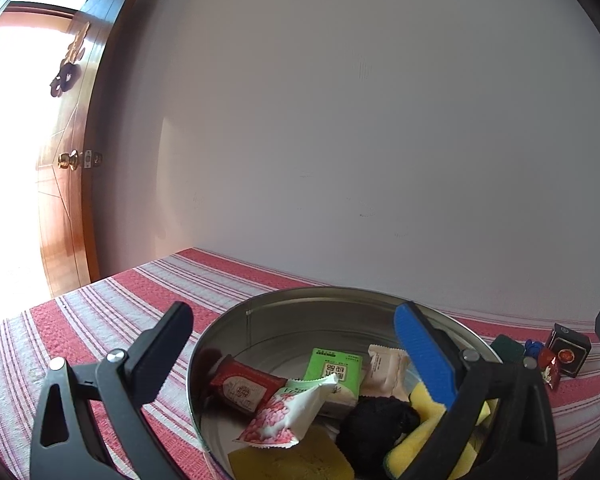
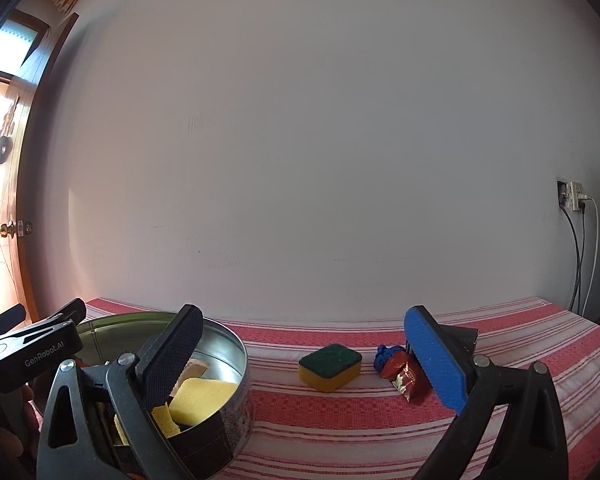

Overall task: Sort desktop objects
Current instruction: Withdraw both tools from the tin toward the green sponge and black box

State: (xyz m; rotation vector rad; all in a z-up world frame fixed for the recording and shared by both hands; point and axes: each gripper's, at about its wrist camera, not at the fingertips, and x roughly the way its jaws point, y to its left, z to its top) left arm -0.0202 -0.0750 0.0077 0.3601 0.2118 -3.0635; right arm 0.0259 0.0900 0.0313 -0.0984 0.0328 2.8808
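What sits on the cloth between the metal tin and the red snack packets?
In the right wrist view, one green-topped yellow sponge lies between the metal tin and the red snack packets.

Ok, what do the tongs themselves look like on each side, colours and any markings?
Both match: black plastic frames with silver pivot screws and triangular cut-outs. On the left tongs and the right tongs, one ribbed pad is black and the other bright blue. The left tongs' body, seen from the right wrist, carries white "GenRobot.AI" lettering. No cables or sleeves visible.
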